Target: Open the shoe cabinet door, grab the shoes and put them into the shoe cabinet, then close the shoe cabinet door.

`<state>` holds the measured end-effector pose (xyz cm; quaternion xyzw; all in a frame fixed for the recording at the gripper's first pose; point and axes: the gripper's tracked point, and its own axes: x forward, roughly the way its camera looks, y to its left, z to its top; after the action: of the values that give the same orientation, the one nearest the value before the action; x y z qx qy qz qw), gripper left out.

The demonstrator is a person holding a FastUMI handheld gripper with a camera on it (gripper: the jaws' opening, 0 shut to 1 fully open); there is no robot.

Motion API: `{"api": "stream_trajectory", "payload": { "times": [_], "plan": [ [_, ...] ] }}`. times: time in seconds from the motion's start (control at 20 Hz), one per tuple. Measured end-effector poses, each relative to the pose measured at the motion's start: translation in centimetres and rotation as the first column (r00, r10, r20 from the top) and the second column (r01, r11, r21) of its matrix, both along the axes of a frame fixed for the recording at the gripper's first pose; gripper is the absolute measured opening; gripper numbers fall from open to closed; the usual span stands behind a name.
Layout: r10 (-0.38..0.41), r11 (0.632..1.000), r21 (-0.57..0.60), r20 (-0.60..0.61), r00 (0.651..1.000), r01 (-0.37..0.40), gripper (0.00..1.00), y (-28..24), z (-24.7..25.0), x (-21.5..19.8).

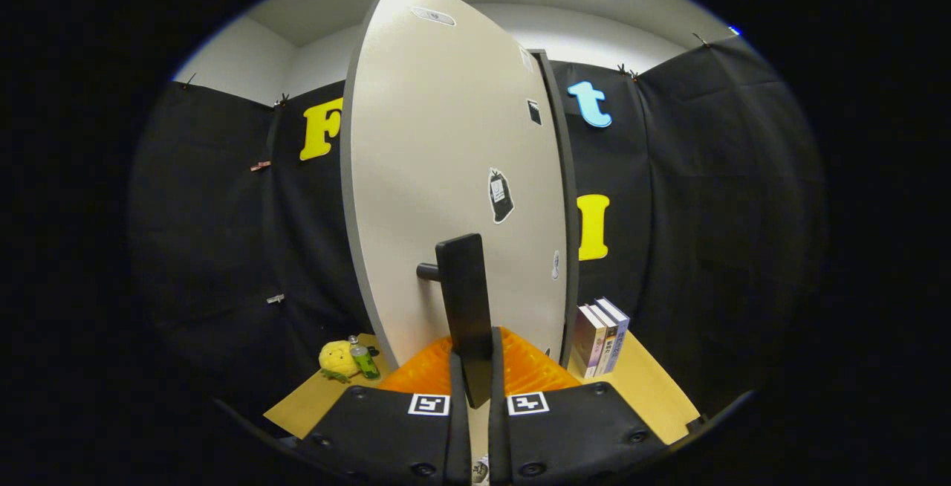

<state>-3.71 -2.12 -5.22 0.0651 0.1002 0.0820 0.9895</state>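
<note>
Clenched on the black door handle (466, 308), tool (475, 374) holds the shoe cabinet door (446, 174); door step in hand, next swinging it on its hinge.

Cabinet door (446, 174) blocks way ahead; books (600, 337) right, plush toy (336, 360), bottle (364, 360) left

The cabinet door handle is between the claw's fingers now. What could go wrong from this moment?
1. The claw is shut on the black handle of the cabinet door, and the grip looks narrow. A quick or angled pull may let the handle slip out.
2. The books stand upright close beside the door's edge. A wide movement there might knock them over.
3. The small green bottle and yellow toy sit near the door's other side and could be bumped.
</note>
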Motion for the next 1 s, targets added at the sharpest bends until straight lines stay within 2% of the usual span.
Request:
{"api": "stream_trajectory", "payload": {
  "times": [0.25,0.45,0.5,0.65,1.0],
  "plan": [
    [-0.109,0.994,0.006,0.001,0.994,0.109,0.13,-4.1,0.1,-0.7],
    [-0.221,0.975,0.032,-0.005,0.975,0.221,0.12,-8.3,0.3,-0.4],
    [-0.239,0.971,0.03,0.004,0.971,0.239,0.08,-9.4,0.6,-0.5],
    [-0.154,0.986,0.067,-0.013,0.988,0.155,0.07,-10.6,0.3,-0.7],
    [-0.087,0.994,0.063,0.001,0.996,0.087,0.07,-12.9,0.3,-0.4]
  ]
}}
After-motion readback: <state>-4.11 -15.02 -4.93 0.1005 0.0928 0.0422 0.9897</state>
